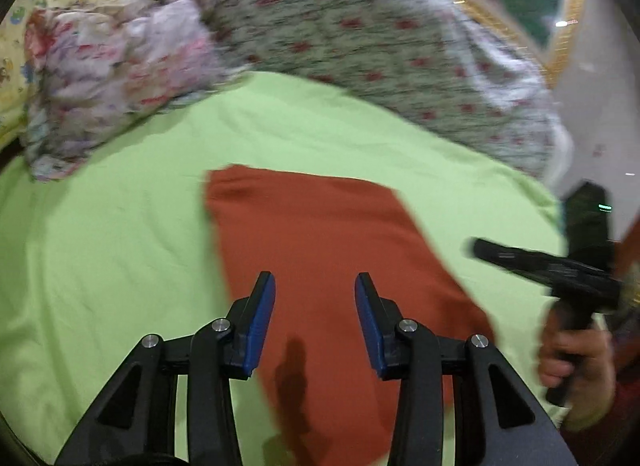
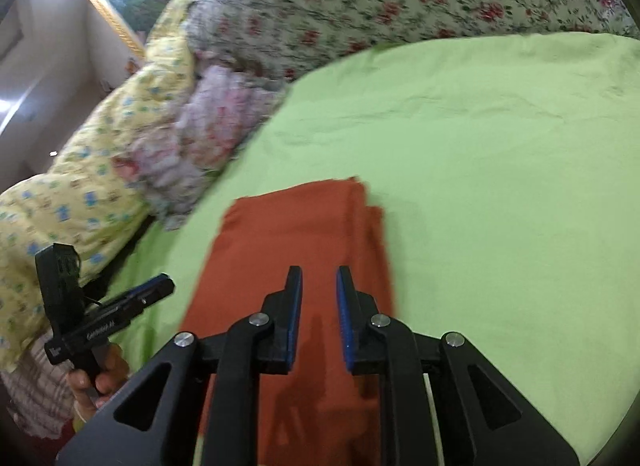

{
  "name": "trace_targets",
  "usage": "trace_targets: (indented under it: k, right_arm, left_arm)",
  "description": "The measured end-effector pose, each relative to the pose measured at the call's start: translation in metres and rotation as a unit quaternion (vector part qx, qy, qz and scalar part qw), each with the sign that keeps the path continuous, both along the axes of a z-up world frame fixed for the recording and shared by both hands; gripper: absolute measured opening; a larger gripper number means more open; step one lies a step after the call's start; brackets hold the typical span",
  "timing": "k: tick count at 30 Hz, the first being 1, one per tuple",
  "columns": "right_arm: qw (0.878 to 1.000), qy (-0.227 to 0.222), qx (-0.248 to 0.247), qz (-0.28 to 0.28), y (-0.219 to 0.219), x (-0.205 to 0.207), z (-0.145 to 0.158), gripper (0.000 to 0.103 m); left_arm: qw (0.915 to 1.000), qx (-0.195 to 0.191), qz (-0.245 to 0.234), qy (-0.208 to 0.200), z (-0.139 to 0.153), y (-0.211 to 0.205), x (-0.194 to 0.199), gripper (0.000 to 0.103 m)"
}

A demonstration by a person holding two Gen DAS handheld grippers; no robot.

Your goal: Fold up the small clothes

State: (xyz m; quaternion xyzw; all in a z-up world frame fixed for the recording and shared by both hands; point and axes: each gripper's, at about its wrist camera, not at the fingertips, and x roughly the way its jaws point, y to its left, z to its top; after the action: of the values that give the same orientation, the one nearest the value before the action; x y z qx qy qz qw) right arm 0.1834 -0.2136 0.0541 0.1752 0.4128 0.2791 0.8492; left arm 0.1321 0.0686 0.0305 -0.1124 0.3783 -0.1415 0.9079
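1. Your left gripper (image 1: 315,286) hangs with jaws apart and nothing between them, above the rust-red folded garment (image 1: 320,250) lying flat on the green sheet (image 1: 100,266).
2. Your right gripper (image 2: 319,280) is narrowly parted and also empty; in my judgement, a pinch from here could catch only the top layer and undo the fold.
3. Only the right wrist view shows the layered edge (image 2: 370,213).
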Motion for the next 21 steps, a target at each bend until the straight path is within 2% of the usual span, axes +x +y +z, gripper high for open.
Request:
trace_targets:
  k: [2, 4, 8, 13, 17, 21]
  right_arm:
    - [1.0, 0.001, 0.009, 0.013, 0.006, -0.013, 0.0, 0.018]
    - [1.0, 0.004, 0.008, 0.018, 0.013, -0.02, -0.003, 0.018]
    - [0.999, 0.029, -0.007, 0.022, 0.022, -0.028, -0.021, 0.018]
    - [0.996, 0.052, -0.073, -0.002, 0.017, -0.042, -0.048, 0.015]
    - [0.998, 0.048, -0.045, -0.02, -0.002, -0.06, -0.06, 0.006]
    - [0.998, 0.045, -0.037, -0.036, -0.012, -0.067, -0.058, 0.005]
  left_arm:
    - [0.9999, -0.004, -0.017, 0.001, -0.004, -0.01, -0.007, 0.041]
    - [0.9996, 0.009, -0.013, 0.025, -0.018, -0.014, -0.009, 0.04]
    - [0.9978, -0.017, -0.012, 0.063, -0.044, -0.007, -0.015, 0.04]
    - [0.9982, -0.003, -0.019, 0.057, -0.057, -0.008, -0.024, 0.038]
    - [0.9985, 0.013, -0.019, 0.049, -0.058, -0.011, -0.034, 0.038]
    - [0.9987, 0.032, -0.015, 0.036, -0.05, -0.008, -0.053, 0.039]
